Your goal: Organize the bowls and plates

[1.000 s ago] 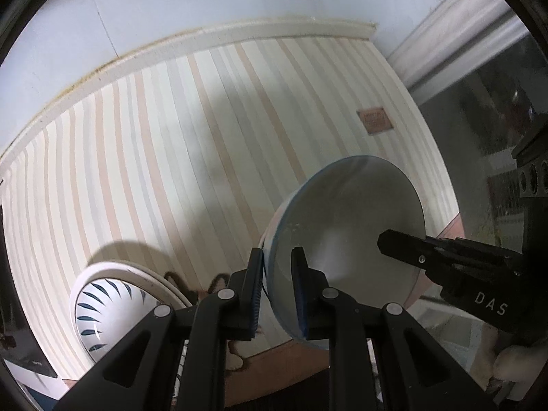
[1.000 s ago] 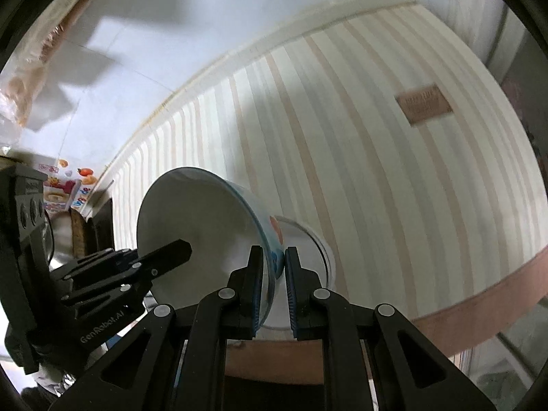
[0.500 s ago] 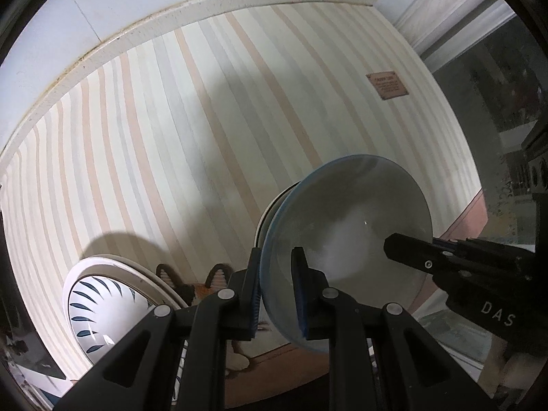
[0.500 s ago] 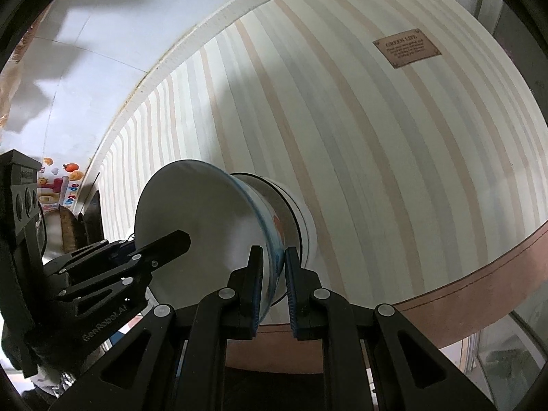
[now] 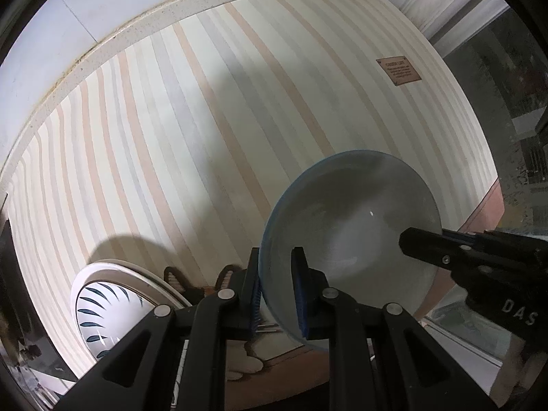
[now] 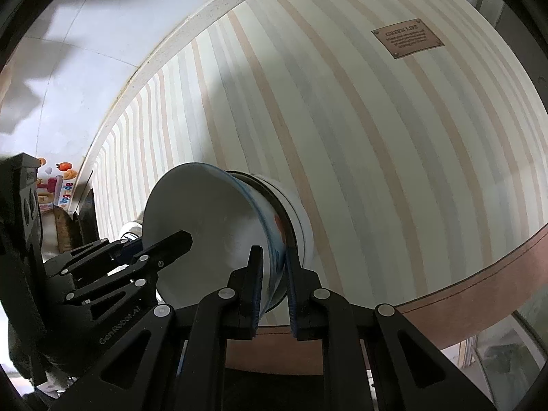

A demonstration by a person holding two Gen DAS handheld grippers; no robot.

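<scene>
A white bowl (image 5: pixel 349 226) with a blue rim is held between both grippers above the striped tablecloth (image 5: pixel 205 120). My left gripper (image 5: pixel 276 291) is shut on its near rim. My right gripper (image 6: pixel 274 284) is shut on the opposite rim, and the bowl (image 6: pixel 205 226) shows there with a red and blue pattern outside. The bowl sits in or just over a second white bowl (image 6: pixel 294 212) underneath; contact cannot be told. A white plate with dark blue leaf marks (image 5: pixel 109 308) lies at the lower left in the left wrist view.
A brown label (image 6: pixel 407 37) is sewn on the cloth at the far right. The brown table edge (image 6: pixel 479 274) curves along the near side. A white wall (image 5: pixel 102 7) backs the table. A colourful packet (image 6: pixel 54 185) sits at the left.
Both grippers have carried the bowl forward and lower over the second white bowl. The bowl looks larger and flatter in both views. Both grips are unchanged.
</scene>
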